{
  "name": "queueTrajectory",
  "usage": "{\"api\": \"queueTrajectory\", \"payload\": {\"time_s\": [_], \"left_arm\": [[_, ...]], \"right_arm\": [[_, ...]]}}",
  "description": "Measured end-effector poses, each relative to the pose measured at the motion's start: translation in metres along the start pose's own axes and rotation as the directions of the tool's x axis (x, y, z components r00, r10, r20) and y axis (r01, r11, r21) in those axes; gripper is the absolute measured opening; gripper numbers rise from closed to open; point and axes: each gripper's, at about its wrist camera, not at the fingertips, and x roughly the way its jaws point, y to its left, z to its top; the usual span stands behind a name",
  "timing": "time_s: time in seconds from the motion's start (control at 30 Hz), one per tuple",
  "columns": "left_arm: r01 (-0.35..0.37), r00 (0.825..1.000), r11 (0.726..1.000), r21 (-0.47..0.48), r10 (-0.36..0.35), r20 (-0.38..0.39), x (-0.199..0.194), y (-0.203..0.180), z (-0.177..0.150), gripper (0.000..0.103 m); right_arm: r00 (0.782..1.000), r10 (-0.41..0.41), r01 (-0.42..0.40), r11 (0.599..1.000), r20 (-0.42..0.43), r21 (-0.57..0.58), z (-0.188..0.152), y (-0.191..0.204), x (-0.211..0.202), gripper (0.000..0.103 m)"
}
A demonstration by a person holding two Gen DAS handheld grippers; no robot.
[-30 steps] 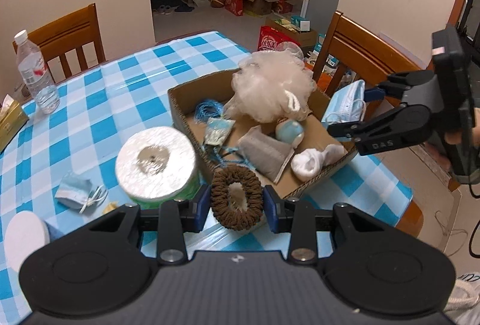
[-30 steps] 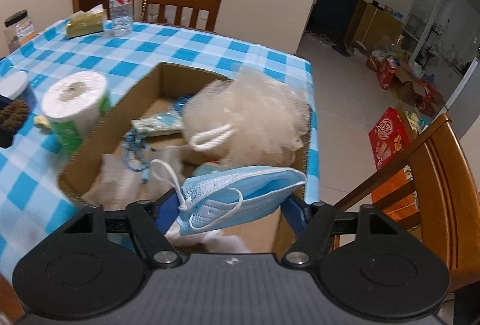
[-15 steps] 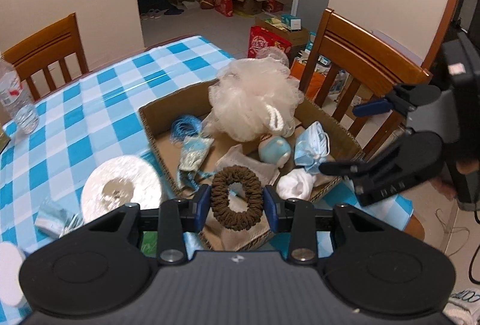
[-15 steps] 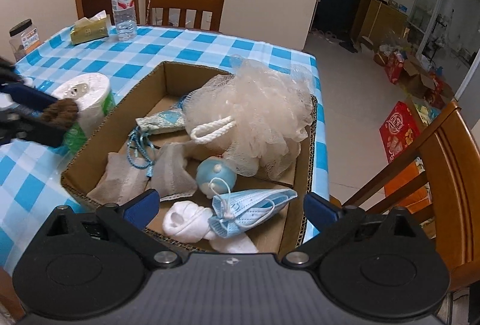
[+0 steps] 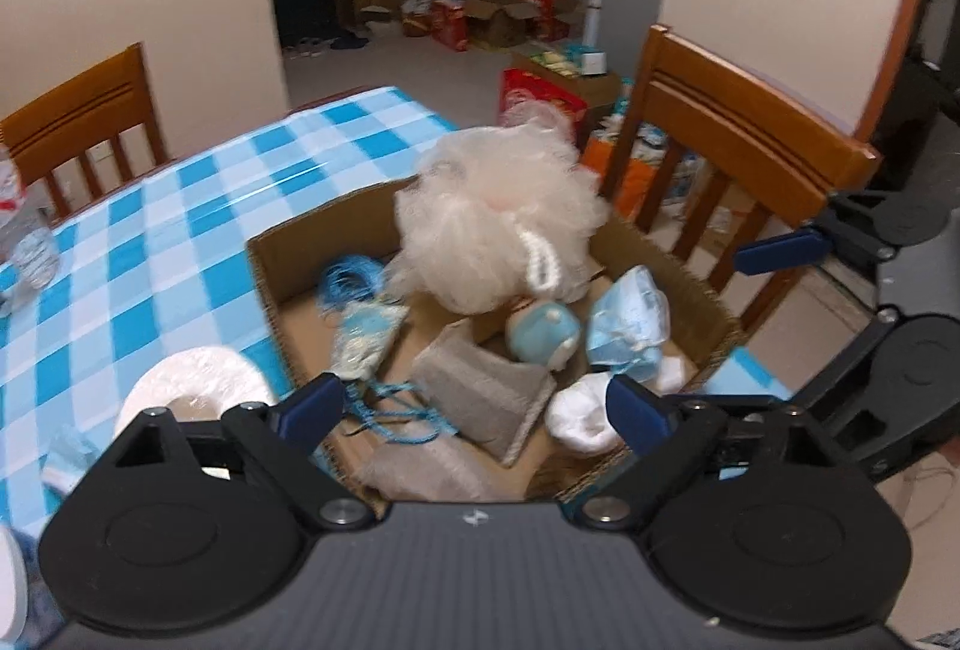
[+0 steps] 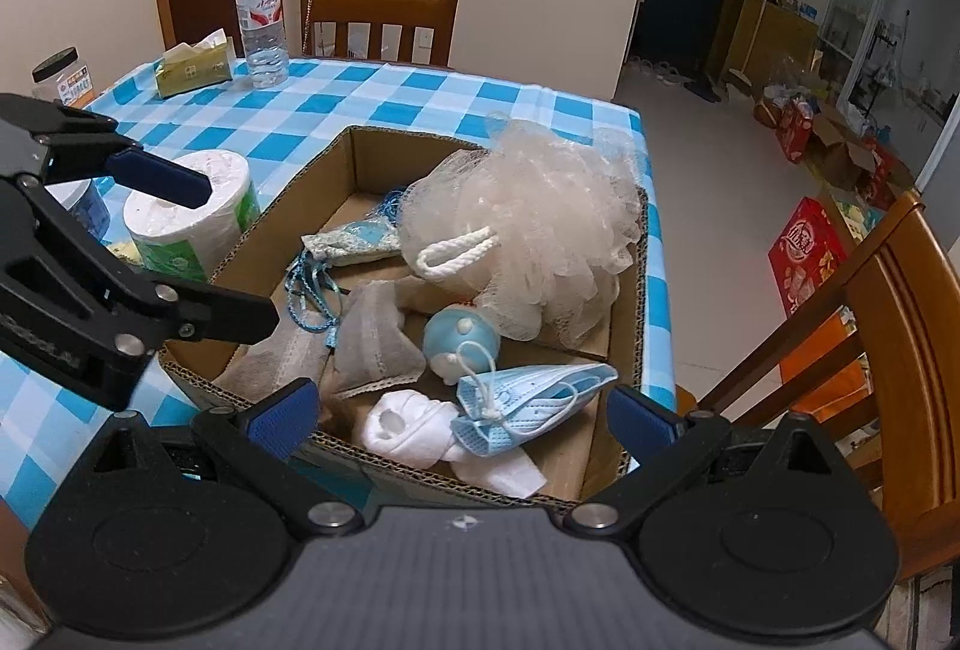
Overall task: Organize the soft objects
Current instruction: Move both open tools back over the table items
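Over the box on the checked table: left gripper jaws opening, nothing between them; right gripper spread wide, empty. In the box: loofah, blue mask, white sock, grey pouches. Tissue roll just beside the box.

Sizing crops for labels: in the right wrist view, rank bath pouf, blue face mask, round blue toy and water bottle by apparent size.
1. Bath pouf
2. Blue face mask
3. Water bottle and round blue toy: look alike in area; the bottle stands farther back, so its true rank is unsure.
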Motion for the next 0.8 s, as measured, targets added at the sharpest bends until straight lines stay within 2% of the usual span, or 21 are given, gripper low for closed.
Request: {"api": "queueTrajectory", "payload": {"time_s": [0.37, 0.8], "left_arm": [[-0.086, 0.996, 0.995, -0.046, 0.087, 0.007, -0.016, 0.018, -0.014, 0.101], [-0.108, 0.994, 0.989, -0.100, 0.108, -0.003, -0.044, 0.051, -0.045, 0.101]], "right_arm": [[1.000, 0.014, -0.014, 1.000, -0.007, 0.027, 0.004, 0.018, 0.003, 0.103], [1.000, 0.007, -0.007, 0.999, -0.024, 0.037, 0.009, 0.058, 0.001, 0.103]]}}
